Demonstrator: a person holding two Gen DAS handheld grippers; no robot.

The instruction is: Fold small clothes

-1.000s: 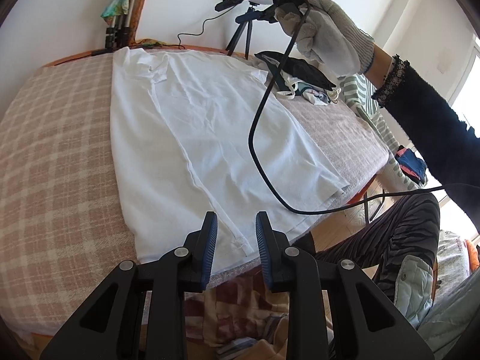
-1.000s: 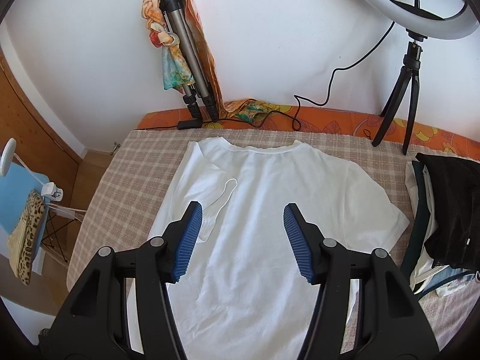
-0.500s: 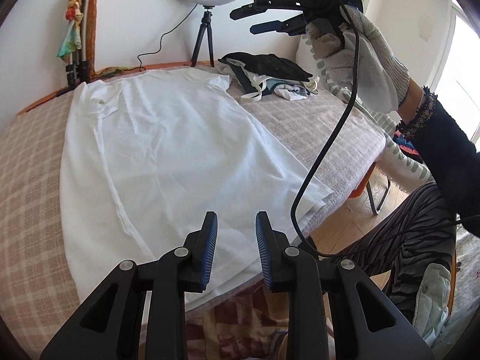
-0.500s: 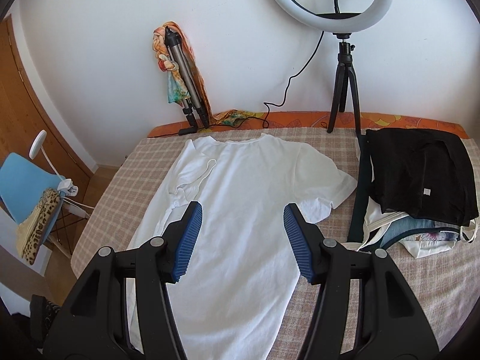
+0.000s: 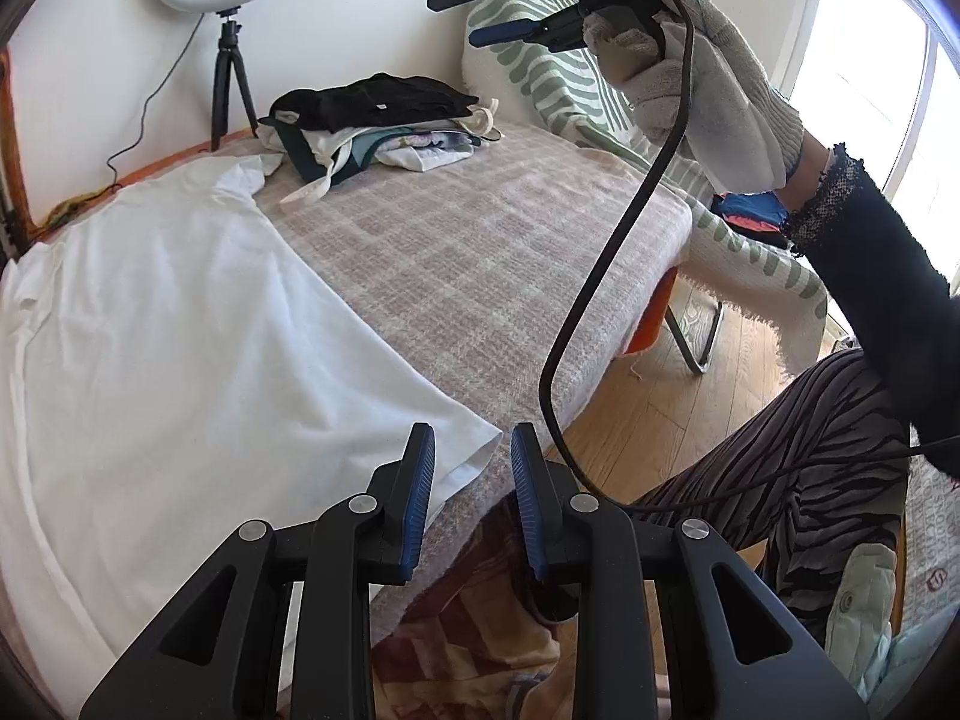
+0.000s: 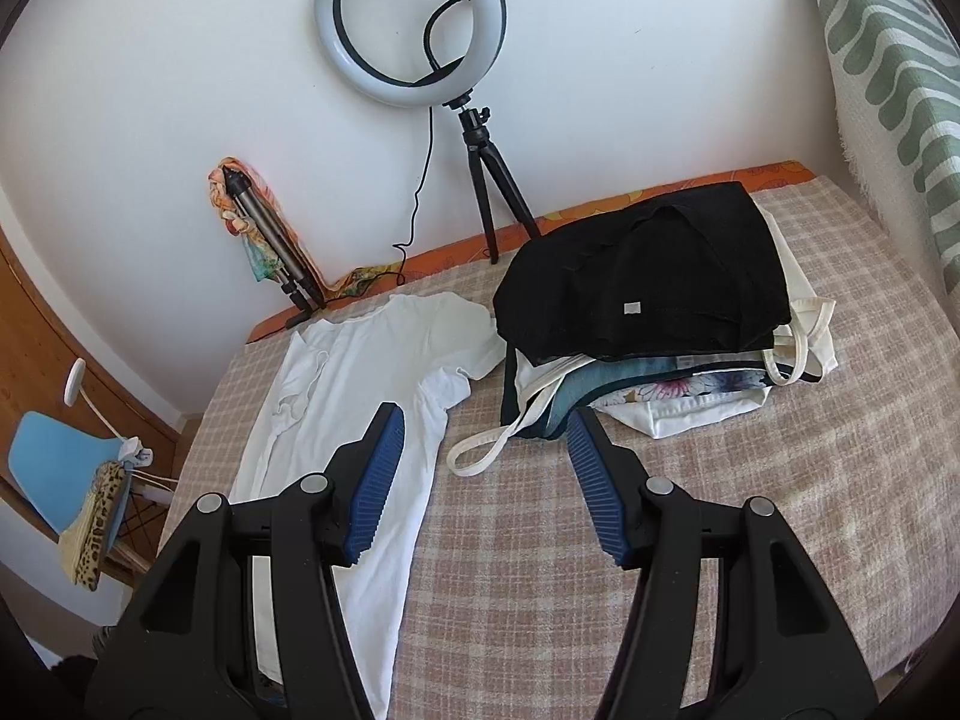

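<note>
A white T-shirt point(image 5: 180, 330) lies spread flat on the checked bed cover point(image 5: 480, 252); it also shows in the right wrist view point(image 6: 354, 384). My left gripper point(image 5: 471, 450) is open and empty, just above the shirt's near hem corner at the bed edge. My right gripper point(image 6: 480, 420) is open and empty, held high over the bed; it also shows in the left wrist view point(image 5: 480, 18) in a gloved hand. A pile of clothes with a black garment point(image 6: 648, 276) on top lies beyond it.
A ring light on a tripod point(image 6: 414, 30) stands at the wall behind the bed. A folded tripod point(image 6: 270, 240) leans in the corner. A striped green blanket point(image 5: 750, 240) hangs at the right. A black cable point(image 5: 600, 276) dangles from the right gripper. A blue chair point(image 6: 54, 456) stands left.
Both grippers have swung to the right. The left now points at the shirt's hem corner at the bed edge. The right now faces the clothes pile instead of the shirt.
</note>
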